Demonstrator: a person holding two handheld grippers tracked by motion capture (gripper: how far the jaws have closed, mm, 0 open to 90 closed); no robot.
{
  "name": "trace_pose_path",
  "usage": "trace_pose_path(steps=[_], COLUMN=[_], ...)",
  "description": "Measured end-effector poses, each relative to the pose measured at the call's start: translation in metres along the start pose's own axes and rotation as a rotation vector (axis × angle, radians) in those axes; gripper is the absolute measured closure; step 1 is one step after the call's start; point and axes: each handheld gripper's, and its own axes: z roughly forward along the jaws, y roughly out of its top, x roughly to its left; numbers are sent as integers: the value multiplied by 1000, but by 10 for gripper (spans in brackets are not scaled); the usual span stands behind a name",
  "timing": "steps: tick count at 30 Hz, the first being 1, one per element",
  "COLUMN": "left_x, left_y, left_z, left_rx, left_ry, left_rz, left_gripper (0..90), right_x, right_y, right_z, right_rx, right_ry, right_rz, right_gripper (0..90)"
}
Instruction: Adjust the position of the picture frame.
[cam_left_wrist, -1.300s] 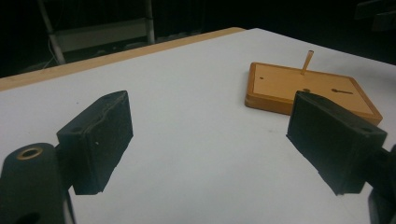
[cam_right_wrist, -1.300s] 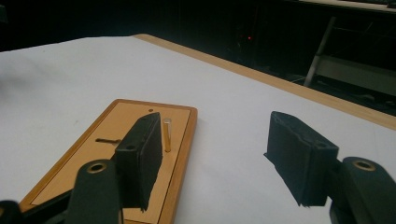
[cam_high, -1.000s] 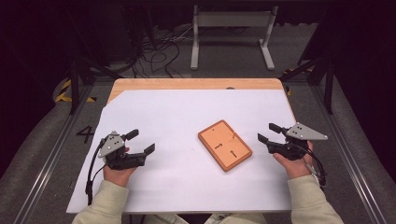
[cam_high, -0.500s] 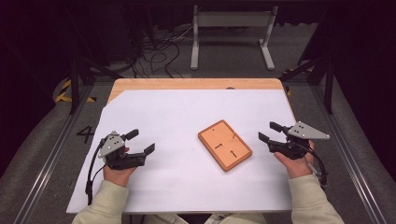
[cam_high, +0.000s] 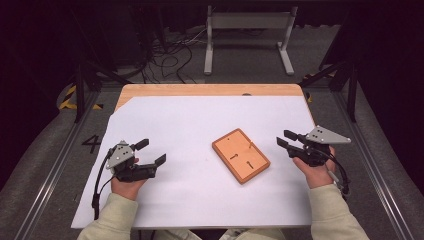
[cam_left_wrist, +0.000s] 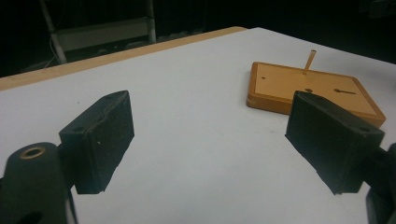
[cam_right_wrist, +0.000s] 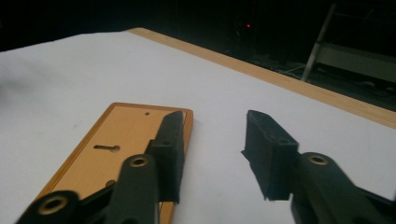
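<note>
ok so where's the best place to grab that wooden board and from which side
Probably across its short width, jaws on the two long edges. The wooden board lies flat on the white sheet, turned diagonally, so only its thin sides offer purchase. The right gripper is nearer and open; come in low from the right, staying toward the near end, clear of the thin upright peg.

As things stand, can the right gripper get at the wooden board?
Probably yes. The right gripper is open and points toward the wooden board, which lies on the white sheet with nothing between them. A thin peg stands upright on the board.
</note>
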Motion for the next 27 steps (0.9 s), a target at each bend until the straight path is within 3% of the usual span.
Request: trace_pose_path(steps=[4, 9, 17, 20, 23, 24, 27], left_x=[0, 0, 0, 0, 1, 1, 1], left_y=[0, 0, 0, -1, -1, -1, -1], left_z=[0, 0, 1, 1, 1, 1, 2], left_rx=[-3, -1, 2, 1, 6, 6, 16], left_ry=[0, 0, 1, 8, 9, 9, 11], left_rz=[-1, 0, 2, 3, -1, -1, -4], left_gripper=[153, 152, 153, 153, 152, 151, 151], right_x=[-2, 0, -4, -7, -10, -10, -12], right_y=[7, 13, 14, 9, -1, -1, -11], right_z=[5, 11, 20, 27, 37, 37, 46], right_rx=[49, 86, 97, 141, 219, 219, 297], right_ry=[29, 31, 24, 19, 26, 26, 29], right_rz=[18, 14, 41, 55, 80, 80, 99], right_gripper=[900, 900, 900, 900, 900, 900, 900])
